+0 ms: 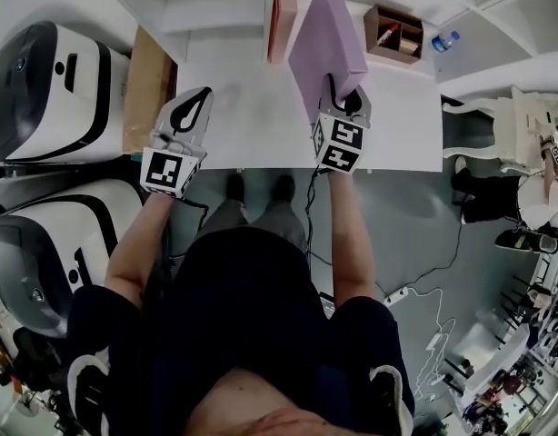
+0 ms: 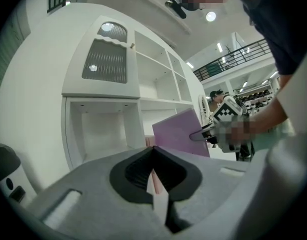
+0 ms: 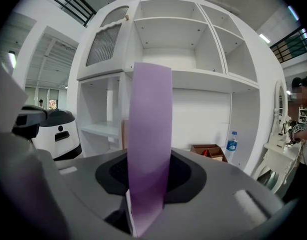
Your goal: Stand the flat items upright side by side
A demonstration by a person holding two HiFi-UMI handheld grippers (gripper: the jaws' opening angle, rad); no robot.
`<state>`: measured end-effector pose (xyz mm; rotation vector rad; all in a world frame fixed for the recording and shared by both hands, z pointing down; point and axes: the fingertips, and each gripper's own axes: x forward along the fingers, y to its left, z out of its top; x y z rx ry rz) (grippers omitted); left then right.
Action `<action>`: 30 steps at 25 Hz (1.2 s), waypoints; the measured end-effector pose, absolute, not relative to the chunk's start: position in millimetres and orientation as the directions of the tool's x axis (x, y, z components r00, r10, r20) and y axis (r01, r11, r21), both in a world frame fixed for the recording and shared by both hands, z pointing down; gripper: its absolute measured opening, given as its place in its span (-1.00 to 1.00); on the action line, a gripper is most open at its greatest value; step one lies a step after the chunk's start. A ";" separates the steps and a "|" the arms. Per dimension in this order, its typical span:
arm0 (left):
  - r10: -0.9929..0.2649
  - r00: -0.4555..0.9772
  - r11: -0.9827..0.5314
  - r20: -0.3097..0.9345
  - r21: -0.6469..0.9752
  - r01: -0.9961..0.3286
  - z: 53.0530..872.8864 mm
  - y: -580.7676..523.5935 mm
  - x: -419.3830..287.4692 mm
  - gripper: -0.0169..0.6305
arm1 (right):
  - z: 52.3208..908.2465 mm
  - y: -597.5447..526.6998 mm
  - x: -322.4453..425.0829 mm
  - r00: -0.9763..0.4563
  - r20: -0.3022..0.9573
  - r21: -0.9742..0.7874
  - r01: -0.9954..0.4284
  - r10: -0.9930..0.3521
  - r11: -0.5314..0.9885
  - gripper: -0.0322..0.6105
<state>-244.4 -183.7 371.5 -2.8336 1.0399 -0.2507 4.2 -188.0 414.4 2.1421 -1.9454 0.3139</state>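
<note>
Purple flat board (image 1: 324, 39) is up off the white counter (image 1: 243, 125), pinched by its near lower edge in the right tongs (image 1: 344, 98). Its long axis runs up and away from them, and it leans a little to the left in the head view. In the right gripper view the board (image 3: 149, 134) rises edge-on straight out from between the pads. The relation that matters is with the pink flat panel (image 1: 281, 12), which stands upright at the far edge of the counter, ahead and just to the left of the held board. The two are near each other but not touching. By my reading, the board has to be carried forward, squared up and set on its edge at the panel's right side, and the right hand is much the nearer for that. The left tongs (image 1: 199, 98) are pressed together on nothing, low over the near left part of the counter. I count two coloured flat items, two tongs, one brown cardboard sheet (image 1: 148, 89) by the left edge, one small wooden box (image 1: 394, 33) and one clear water bottle (image 1: 445, 40) at the far right corner.
</note>
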 end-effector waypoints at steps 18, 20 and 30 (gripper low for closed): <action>-0.855 0.505 -0.518 0.117 -0.179 -0.836 369.4 -175.7 -210.3 -0.95 | 448.8 -296.8 34.6 -0.021 0.310 0.042 -0.998 -0.950 0.036 -0.47; -0.861 0.494 -0.509 0.122 -0.179 -0.842 370.4 -174.5 -210.8 -0.95 | 452.3 -305.5 31.3 -0.021 0.312 0.047 -0.998 -0.950 0.037 -0.47; -0.864 0.484 -0.502 0.138 -0.168 -0.848 376.1 -179.0 -221.6 -0.95 | 465.3 -334.3 21.1 0.010 0.302 0.066 -0.998 -0.953 0.011 -0.47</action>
